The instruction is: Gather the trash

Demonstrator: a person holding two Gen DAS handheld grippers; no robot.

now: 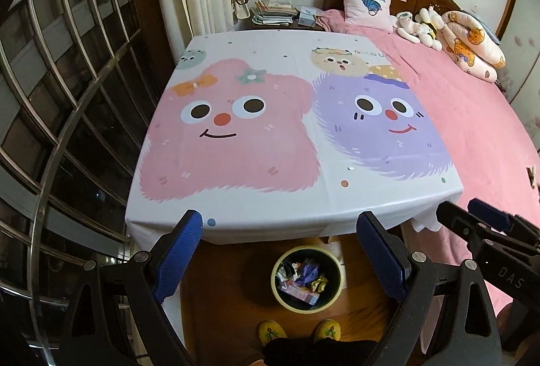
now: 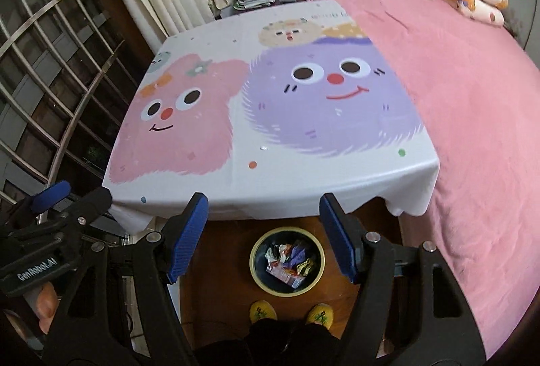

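A round bin (image 1: 276,293) (image 2: 255,275) with a pale rim stands on the wooden floor below the table's near edge, holding several crumpled wrappers (image 1: 305,278) (image 2: 292,261). My left gripper (image 1: 280,231) hangs open high above the bin, nothing between its blue pads. My right gripper (image 2: 265,210) is likewise open and empty, above the bin. In the left wrist view the right gripper (image 1: 479,214) shows at the right edge; in the right wrist view the left gripper (image 2: 72,193) shows at the left, with a hand (image 2: 45,305) on its grip. A tiny light scrap (image 1: 351,168) (image 2: 263,148) lies on the tablecloth.
The table (image 1: 236,224) (image 2: 236,197) wears a cartoon-printed cloth. A bed with a pink cover (image 1: 472,116) (image 2: 472,96), pillows and plush toys sits to the right. Window bars (image 1: 67,96) fill the left. A person's yellow slippers (image 1: 270,329) (image 2: 261,310) stand by the bin.
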